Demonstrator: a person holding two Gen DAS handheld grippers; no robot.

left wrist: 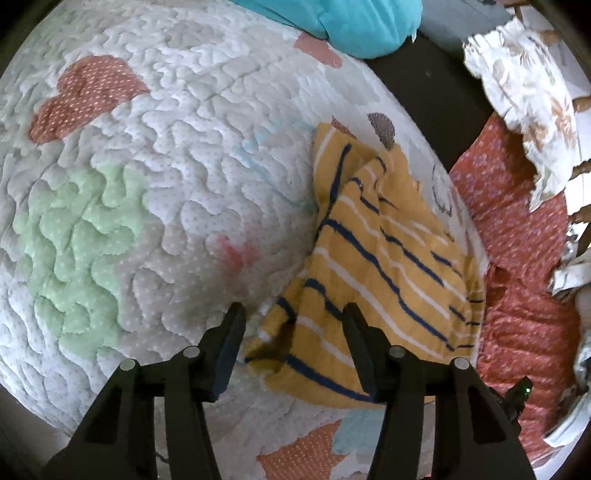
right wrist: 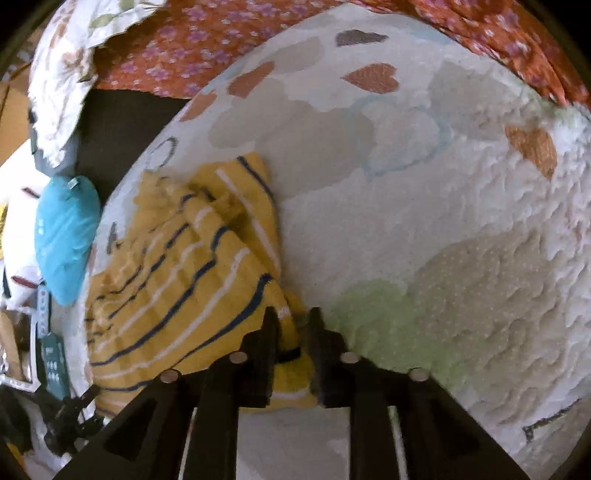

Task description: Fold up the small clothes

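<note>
Item: small yellow garment [left wrist: 373, 254] with navy and white stripes, lying crumpled and partly doubled over near the edge of a round quilted mat [left wrist: 177, 155]. In my judgement it is light, soft and limp, a knit that is going to sag and bunch wherever it is not supported; nothing fragile about it, and not slippery against the quilting. Best holds, as I am reading it, are the hems and corners, one in each tool, so the cloth can be drawn flat before any fold.

Right gripper [right wrist: 293, 314]: I am pinching a corner of the garment, jaws narrowed onto the yellow cloth, which is bulging out between and below them.

Left gripper [left wrist: 293, 310]: I am holding it just above the garment's near edge, jaws standing wide with nothing between them. One finger is lying over the striped cloth, the other over bare mat. I cannot tell whether it is touching the fabric.

Support: the mat is white with patches of orange hearts, green and grey, puffy stitching all over.

Surroundings: orange flowered cloth [left wrist: 517, 258] lying beyond the mat's edge; a teal cushion [left wrist: 343, 22] at the far side; white leaf-print fabric [left wrist: 524, 92] hanging near it.
</note>
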